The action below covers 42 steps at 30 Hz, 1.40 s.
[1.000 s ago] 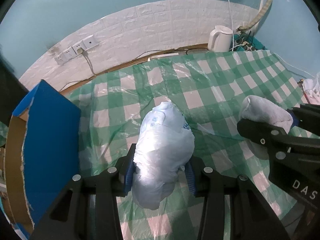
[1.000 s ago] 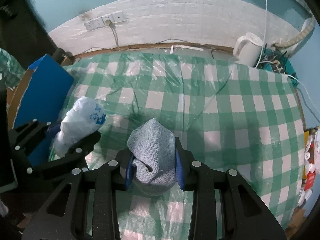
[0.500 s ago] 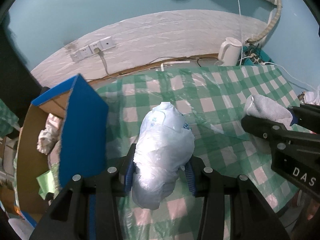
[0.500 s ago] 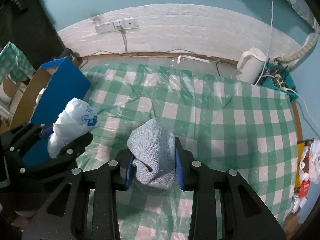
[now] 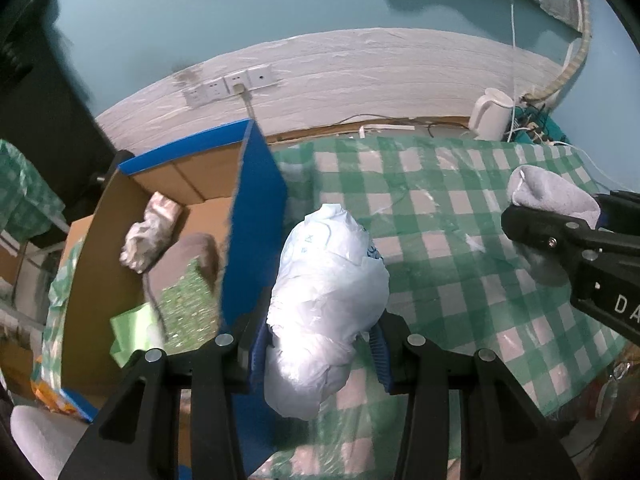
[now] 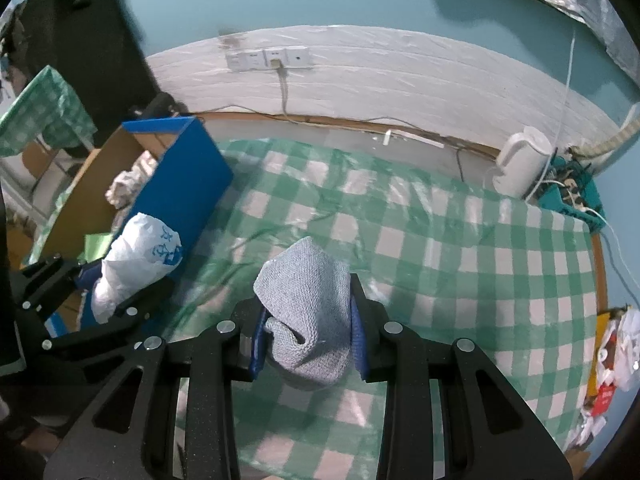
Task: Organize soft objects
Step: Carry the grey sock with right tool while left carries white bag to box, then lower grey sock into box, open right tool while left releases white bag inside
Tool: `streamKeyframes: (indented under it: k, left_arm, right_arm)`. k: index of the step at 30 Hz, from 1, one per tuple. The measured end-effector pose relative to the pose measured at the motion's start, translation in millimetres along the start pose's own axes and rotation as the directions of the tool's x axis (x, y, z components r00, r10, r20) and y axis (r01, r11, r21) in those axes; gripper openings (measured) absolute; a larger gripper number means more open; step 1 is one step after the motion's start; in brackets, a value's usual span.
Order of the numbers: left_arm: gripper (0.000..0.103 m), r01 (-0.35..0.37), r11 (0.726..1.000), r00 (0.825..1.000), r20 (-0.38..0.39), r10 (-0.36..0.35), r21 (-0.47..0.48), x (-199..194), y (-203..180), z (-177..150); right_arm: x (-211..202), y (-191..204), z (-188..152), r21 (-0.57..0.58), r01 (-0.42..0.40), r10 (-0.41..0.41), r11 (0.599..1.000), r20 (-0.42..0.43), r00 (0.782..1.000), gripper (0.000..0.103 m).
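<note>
My left gripper (image 5: 320,354) is shut on a crumpled white plastic bag (image 5: 326,300) with blue print, held above the table just right of the blue wall of a cardboard box (image 5: 256,216). The bag also shows in the right wrist view (image 6: 136,264). My right gripper (image 6: 308,344) is shut on a folded grey knitted cloth (image 6: 308,312), held above the green checked tablecloth (image 6: 460,280). The cloth shows at the right of the left wrist view (image 5: 552,192). The box (image 6: 176,184) holds several soft items, among them a crumpled light cloth (image 5: 150,232) and a green piece (image 5: 180,312).
A white kettle (image 6: 520,168) stands at the table's far right corner beside a power strip with cables (image 6: 572,188). Wall sockets (image 6: 268,58) sit above the table's far edge. Packets (image 6: 616,344) lie past the right edge.
Both grippers have risen and swung left with their loads. The box's open inside has come into view in both wrist views. Neither grip has changed.
</note>
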State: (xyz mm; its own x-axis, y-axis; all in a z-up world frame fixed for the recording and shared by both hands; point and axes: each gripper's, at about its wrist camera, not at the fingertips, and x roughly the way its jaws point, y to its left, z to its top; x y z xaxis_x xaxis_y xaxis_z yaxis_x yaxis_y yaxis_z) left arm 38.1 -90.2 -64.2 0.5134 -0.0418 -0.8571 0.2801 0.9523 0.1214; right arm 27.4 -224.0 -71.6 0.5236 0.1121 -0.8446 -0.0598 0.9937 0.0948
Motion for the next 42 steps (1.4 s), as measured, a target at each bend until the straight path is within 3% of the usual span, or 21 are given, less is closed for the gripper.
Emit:
streamKeyframes:
  k: [21, 42]
  left_arm:
    - [0.044, -0.037, 0.992, 0.999, 0.034, 0.042, -0.118, -30.6, 82.1, -18.6]
    - [0.044, -0.111, 0.964, 0.994, -0.014, 0.111, -0.241, -15.6, 168.4, -45.9]
  right_arm:
    - [-8.1, 87.9, 17.0, -0.120, -0.058, 0.059, 0.991, 0.012, 0.998, 0.032]
    - [14.9, 201.7, 42.0, -0.261, -0.130, 0.129, 0.957, -0.021, 0.991, 0.032]
